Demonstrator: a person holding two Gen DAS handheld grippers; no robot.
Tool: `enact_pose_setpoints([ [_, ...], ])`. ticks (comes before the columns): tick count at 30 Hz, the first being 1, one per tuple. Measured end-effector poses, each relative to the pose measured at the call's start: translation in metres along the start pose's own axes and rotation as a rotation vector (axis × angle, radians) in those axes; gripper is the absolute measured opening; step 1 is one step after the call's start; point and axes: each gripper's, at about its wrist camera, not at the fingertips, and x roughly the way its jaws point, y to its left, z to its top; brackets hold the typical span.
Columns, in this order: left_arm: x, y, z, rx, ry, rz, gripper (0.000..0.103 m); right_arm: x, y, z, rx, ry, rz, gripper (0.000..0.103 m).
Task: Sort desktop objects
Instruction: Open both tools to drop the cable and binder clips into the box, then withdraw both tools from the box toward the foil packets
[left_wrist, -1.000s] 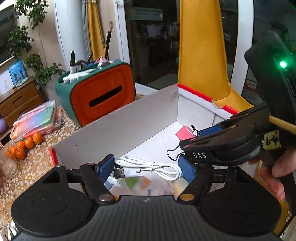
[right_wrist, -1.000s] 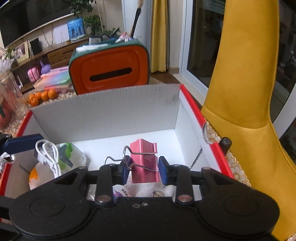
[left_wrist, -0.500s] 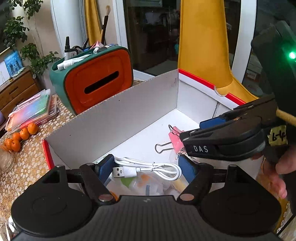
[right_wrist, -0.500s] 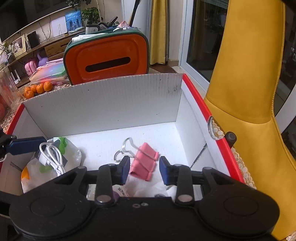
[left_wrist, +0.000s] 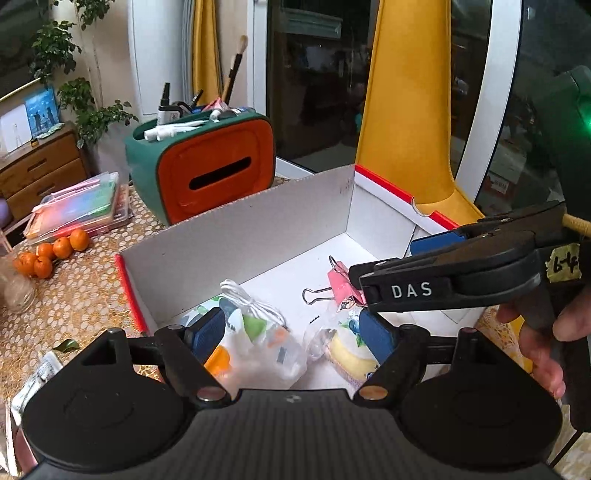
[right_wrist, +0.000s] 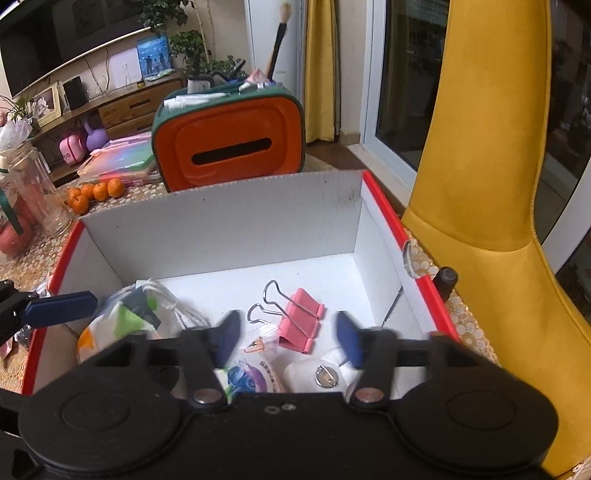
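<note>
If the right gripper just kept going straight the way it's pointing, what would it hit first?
Probably the pink binder clip lying on the floor of the white box, or the small packets just in front of it; depth is hard to judge. The right gripper has its jaws opening with nothing held between them.

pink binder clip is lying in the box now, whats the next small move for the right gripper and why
Probably lift the right gripper up and out of the white box. Its jaws are opening with nothing between them, and the pink binder clip lies free on the box floor, so that drop looks finished.
</note>
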Motion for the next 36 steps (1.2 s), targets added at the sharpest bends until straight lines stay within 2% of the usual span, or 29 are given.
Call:
enact_pose_setpoints([
  [6,-0.014,0.005,-0.008,-0.033,-0.007,0.018,0.079,-0.014,0.008,-0.003,-0.007,-0.012,0.026,0.066],
  [8,-0.017,0.005,-0.01,-0.038,-0.009,0.021,0.079,-0.019,0.011,-0.004,-0.016,-0.018,0.038,0.069],
  [10,-0.02,0.004,-0.013,-0.04,-0.01,0.029,0.084,-0.021,0.014,-0.006,-0.025,-0.016,0.049,0.071],
  [13,-0.024,0.006,-0.02,-0.059,-0.013,0.031,0.085,-0.025,0.017,-0.009,-0.034,-0.013,0.045,0.072],
  [16,-0.032,0.008,-0.026,-0.086,-0.023,0.035,0.085,-0.033,0.018,-0.013,-0.03,-0.02,0.047,0.078],
  [17,-0.036,0.008,-0.028,-0.092,-0.033,0.027,0.085,-0.037,0.018,-0.014,-0.027,-0.023,0.047,0.078],
  [21,-0.059,0.009,-0.036,-0.11,-0.067,0.051,0.099,-0.056,0.019,-0.02,-0.017,-0.033,0.063,0.079],
  [29,-0.121,0.026,-0.058,-0.153,-0.109,0.105,0.099,-0.112,0.045,-0.037,-0.062,-0.099,0.128,0.089],
  [36,-0.167,0.054,-0.084,-0.093,-0.15,0.141,0.099,-0.146,0.092,-0.052,-0.084,-0.132,0.163,0.09],
])
